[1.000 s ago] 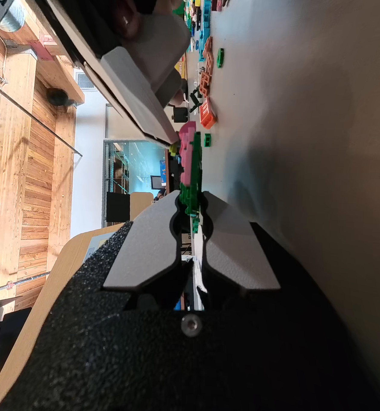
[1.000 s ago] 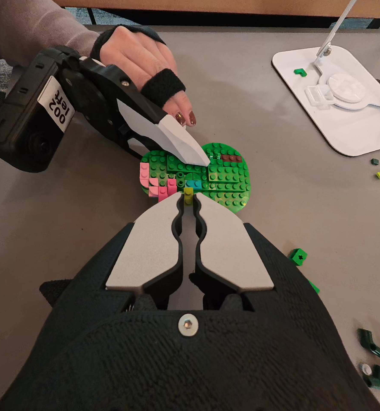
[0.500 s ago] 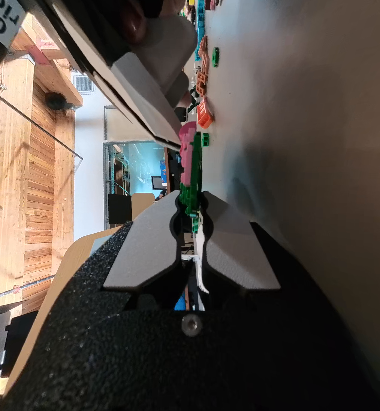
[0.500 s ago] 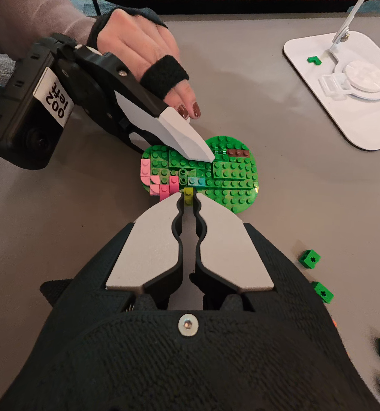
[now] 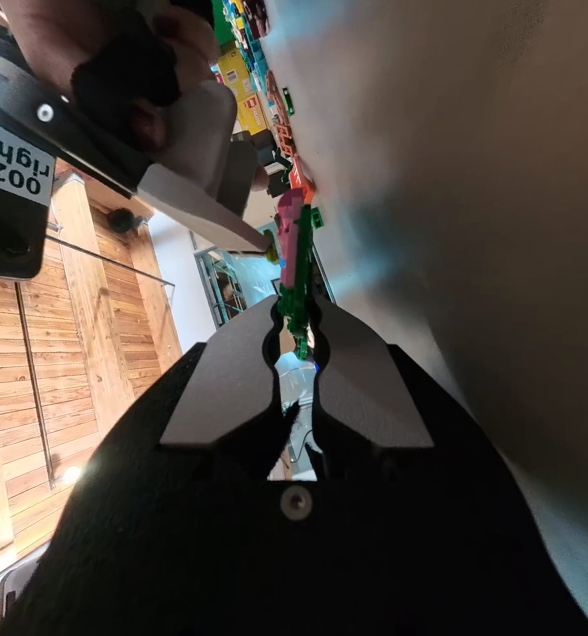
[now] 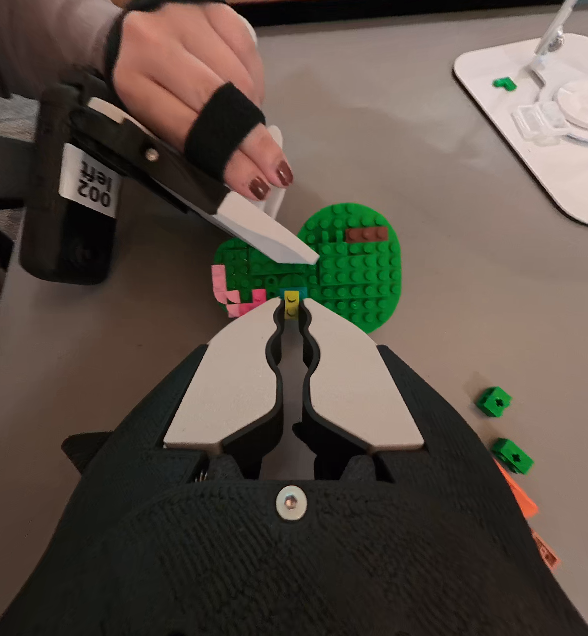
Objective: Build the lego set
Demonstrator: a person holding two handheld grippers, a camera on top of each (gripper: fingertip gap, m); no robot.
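A green Lego plate (image 6: 354, 275) carries green bricks, pink bricks (image 6: 237, 303) at its left edge, a brown strip (image 6: 366, 234) and a teal brick (image 6: 291, 292). My right gripper (image 6: 291, 303) is shut on a small yellow brick (image 6: 291, 304), whose tip touches the plate's near edge by the teal brick. My left gripper (image 5: 294, 311) is shut on the plate's edge, seen edge-on in the left wrist view (image 5: 301, 261). Its upper finger (image 6: 268, 237) lies across the plate's top. The right gripper's finger (image 5: 196, 210) and the yellow brick (image 5: 271, 249) also show there.
A white stand base (image 6: 544, 155) with a small green piece (image 6: 504, 83) sits at the far right. Two green cube bricks (image 6: 493, 406) (image 6: 513, 459) and orange pieces (image 6: 520, 499) lie right of my right gripper. Loose bricks (image 5: 285, 137) and yellow boxes (image 5: 241, 79) lie farther along the grey table (image 6: 423, 144). Less than 4 cm separates the two grippers' tips.
My right gripper has moved forward and brought the yellow brick against the plate by the teal brick. My left gripper has kept its hold, and its view has tilted.
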